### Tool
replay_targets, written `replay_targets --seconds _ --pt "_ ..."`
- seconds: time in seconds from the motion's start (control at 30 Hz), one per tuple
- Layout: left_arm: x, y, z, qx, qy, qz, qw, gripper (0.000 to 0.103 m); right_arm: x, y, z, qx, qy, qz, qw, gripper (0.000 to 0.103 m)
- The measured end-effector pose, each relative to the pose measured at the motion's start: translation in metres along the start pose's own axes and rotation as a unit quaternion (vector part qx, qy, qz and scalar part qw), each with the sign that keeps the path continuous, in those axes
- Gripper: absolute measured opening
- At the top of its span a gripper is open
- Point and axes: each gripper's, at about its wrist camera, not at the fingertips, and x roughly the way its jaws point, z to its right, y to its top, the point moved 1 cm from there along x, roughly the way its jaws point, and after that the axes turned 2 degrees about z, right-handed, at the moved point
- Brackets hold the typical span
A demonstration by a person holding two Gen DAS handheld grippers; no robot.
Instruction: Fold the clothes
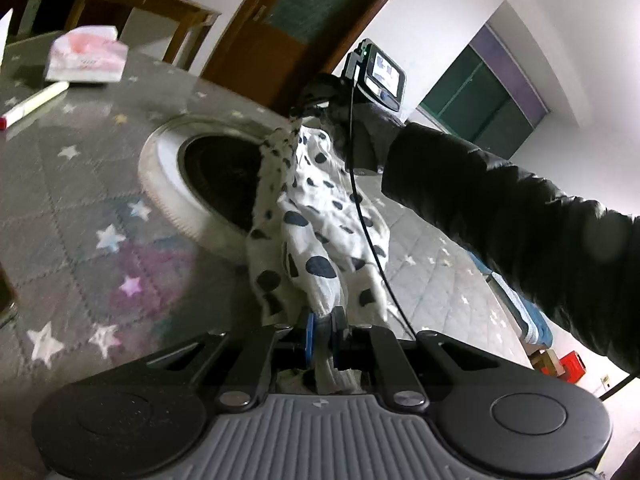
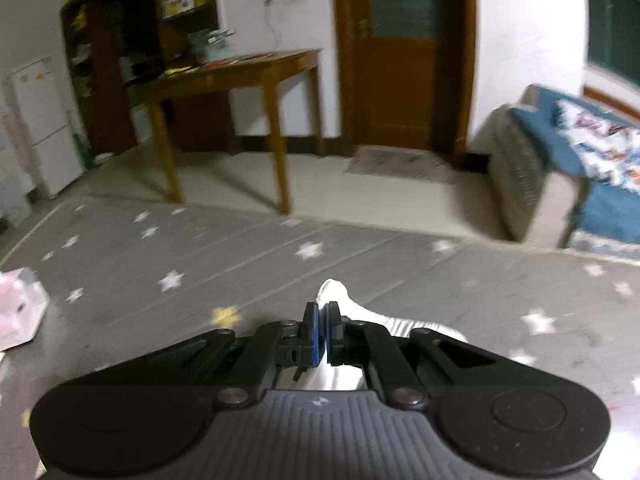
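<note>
Here each hand-held gripper, left and right, clamps the spotted garment.

2 grippers, 1 spotted garment, 1 tissue pack, 1 marker

Black puffy sleeve; black grippers with blue-padded fingers, ribbed grey bodies.

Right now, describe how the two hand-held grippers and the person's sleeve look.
Each hand-held gripper, left and right, has a ribbed grey body, black linkage arms and blue pads. The right unit carries a small screen with a black cable. The sleeve is black and padded.
</note>
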Motion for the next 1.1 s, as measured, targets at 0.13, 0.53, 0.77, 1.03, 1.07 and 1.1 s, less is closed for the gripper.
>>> replay_targets --seconds 0.13,0.53,0.77,1.03,1.07,1.1 --pt "-0.002 -0.002 -0.005 0.001 0.006 -0.011 0.9999 0.013 -0.005 -0.003 -0.004 0.006 0.027 -0.004 1.0 0.01" --pt "-0.023 0.008 -0.014 0.032 0.001 0.006 0.9995 0.027 -0.067 -0.016 0.01 -0.05 0.03 -0.014 0.998 0.018" --pt "-0.039 0.011 -0.015 0.047 0.003 0.039 0.9981 0.029 -0.104 -0.037 0.015 -0.061 0.009 -0.005 0.998 0.028" --pt "-0.039 0.005 -0.005 0.073 -0.015 0.035 0.9966 0.029 -0.151 -0.065 0.029 -0.045 -0.005 0.018 0.999 0.037" --pt "-0.038 0.004 -0.003 0.079 -0.017 0.033 0.9962 0.029 -0.155 -0.068 0.03 -0.041 -0.005 0.02 0.999 0.037" --pt "-0.037 0.003 -0.001 0.084 -0.019 0.031 0.9958 0.029 -0.158 -0.073 0.032 -0.04 -0.006 0.02 0.999 0.037"
